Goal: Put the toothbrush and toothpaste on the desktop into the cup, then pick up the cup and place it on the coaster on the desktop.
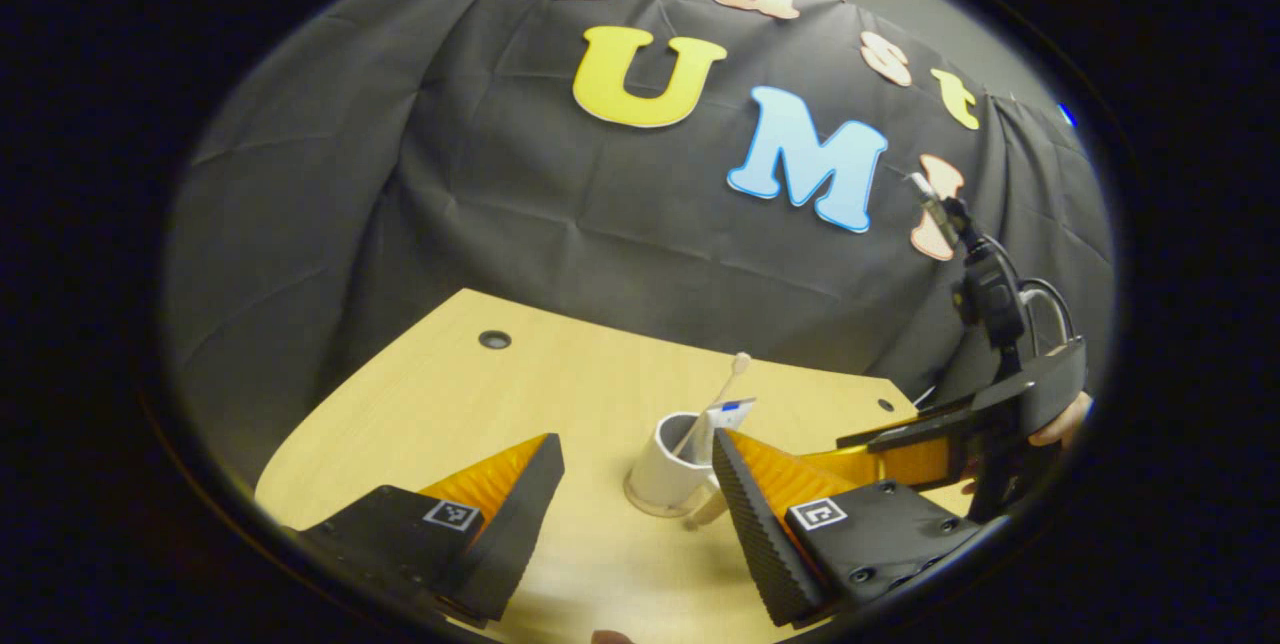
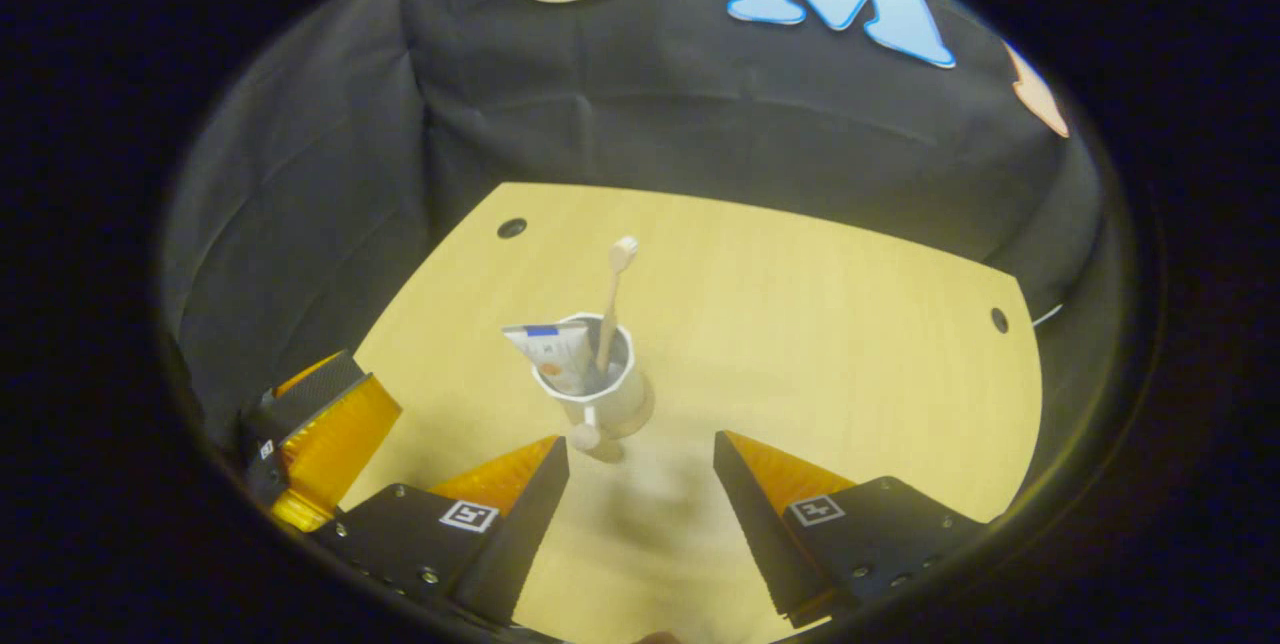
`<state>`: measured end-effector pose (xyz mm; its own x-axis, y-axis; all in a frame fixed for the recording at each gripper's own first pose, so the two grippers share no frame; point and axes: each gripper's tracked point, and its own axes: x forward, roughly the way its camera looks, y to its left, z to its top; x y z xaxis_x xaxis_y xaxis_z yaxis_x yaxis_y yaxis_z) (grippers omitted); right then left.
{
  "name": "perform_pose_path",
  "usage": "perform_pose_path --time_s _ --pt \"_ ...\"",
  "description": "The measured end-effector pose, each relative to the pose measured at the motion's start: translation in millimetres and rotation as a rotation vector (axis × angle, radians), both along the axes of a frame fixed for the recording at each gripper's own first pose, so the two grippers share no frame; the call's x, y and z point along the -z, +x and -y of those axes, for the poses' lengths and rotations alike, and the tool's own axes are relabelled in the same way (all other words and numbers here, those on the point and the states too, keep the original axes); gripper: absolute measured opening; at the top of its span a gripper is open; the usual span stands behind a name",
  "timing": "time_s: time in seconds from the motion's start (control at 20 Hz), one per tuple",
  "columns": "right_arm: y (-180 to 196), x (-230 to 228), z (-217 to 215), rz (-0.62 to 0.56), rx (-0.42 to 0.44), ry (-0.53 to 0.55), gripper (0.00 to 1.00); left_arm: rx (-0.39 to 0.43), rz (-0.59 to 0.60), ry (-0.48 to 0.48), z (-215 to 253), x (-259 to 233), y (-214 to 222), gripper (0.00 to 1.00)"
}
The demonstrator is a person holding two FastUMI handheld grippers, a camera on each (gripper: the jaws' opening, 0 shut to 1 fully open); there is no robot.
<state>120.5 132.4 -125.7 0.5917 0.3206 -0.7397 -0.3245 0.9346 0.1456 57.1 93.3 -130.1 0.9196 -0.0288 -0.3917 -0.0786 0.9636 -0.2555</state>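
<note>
White cup (image 2: 598, 386), toothbrush (image 2: 612, 302) and toothpaste (image 2: 552, 352) upright inside, stands mid-surface (image 2: 820, 324); we find it just ahead of the right hand-held gripper (image 2: 640, 484), jaws apart, empty; left hand-held gripper (image 1: 635, 514) likewise open.

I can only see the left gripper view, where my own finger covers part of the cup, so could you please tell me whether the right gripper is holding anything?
Observer: No. In the right gripper view the right gripper is open, with only bare desktop between its fingers.
Operator: Thank you. Where is the cup relative to it?
Observer: The cup stands upright just beyond its fingertips, not between them.
Operator: And are both items properly inside?
Observer: Yes. Looking down into the cup, the toothpaste leans on the rim and the toothbrush stands with its head up.
</note>
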Motion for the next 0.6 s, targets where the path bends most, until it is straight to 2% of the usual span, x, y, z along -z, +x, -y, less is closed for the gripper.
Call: perform_pose_path --time_s 0.1,0.3,0.6 --pt "0 -24 25 0.088 0.062 0.014 0.89 0.024 0.018 0.01 16 -9 5 0.92" --pt "-4 -62 71 0.268 0.164 0.026 0.89 0.066 0.06 0.021 50 -32 15 0.96" --pt "-18 -110 123 0.518 0.258 0.029 0.89 0.096 0.137 0.069 85 -71 19 0.96"
